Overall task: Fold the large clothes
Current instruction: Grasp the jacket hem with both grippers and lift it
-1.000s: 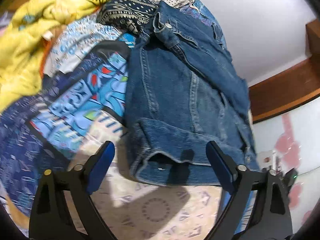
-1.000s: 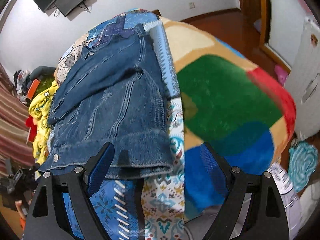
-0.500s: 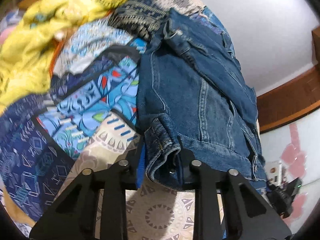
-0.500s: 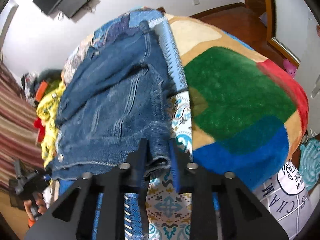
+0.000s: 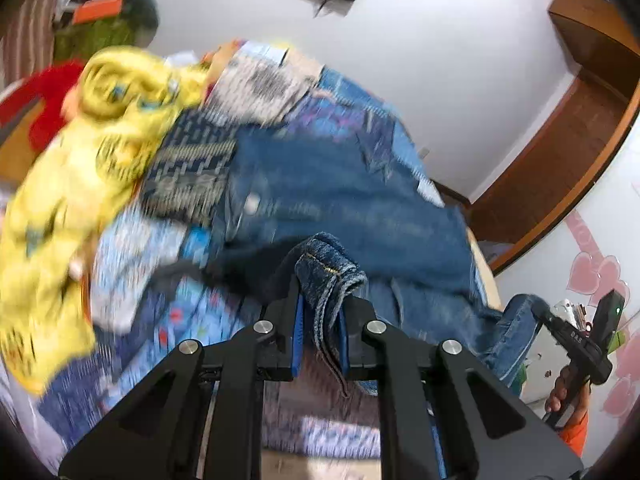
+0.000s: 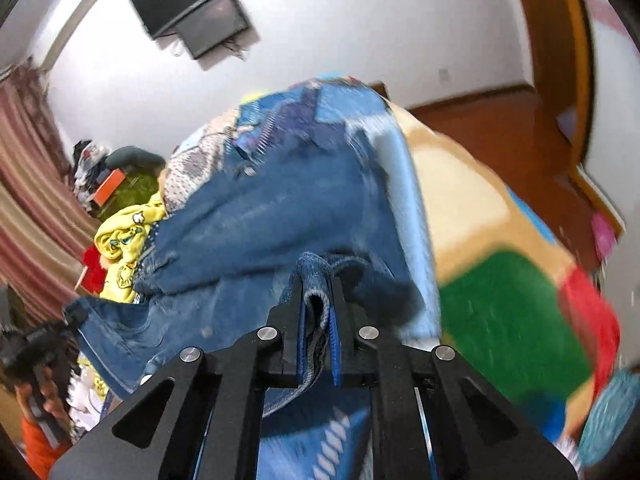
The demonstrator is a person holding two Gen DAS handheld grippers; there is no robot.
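A blue denim jacket point(image 5: 344, 192) lies on a bed with a patterned blanket. My left gripper point(image 5: 322, 320) is shut on one corner of the jacket's near hem and holds it lifted off the bed. My right gripper point(image 6: 316, 316) is shut on the other hem corner and holds it lifted too; the jacket point(image 6: 280, 216) stretches away from it. The right gripper also shows in the left wrist view point(image 5: 576, 336), and the left gripper in the right wrist view point(image 6: 36, 340). The hem hangs between them.
A yellow garment point(image 5: 92, 148) and a dark patterned cloth point(image 5: 188, 172) lie piled left of the jacket. The blanket point(image 6: 500, 300) has green, red and tan patches to the right. A wall screen point(image 6: 196, 4) hangs above the bed's far end. Wooden floor point(image 6: 500, 128) lies beyond the bed.
Both grippers went from open to shut on the jacket's hem corners. They have since lifted the hem up off the bed, and the views now tilt toward the wall.
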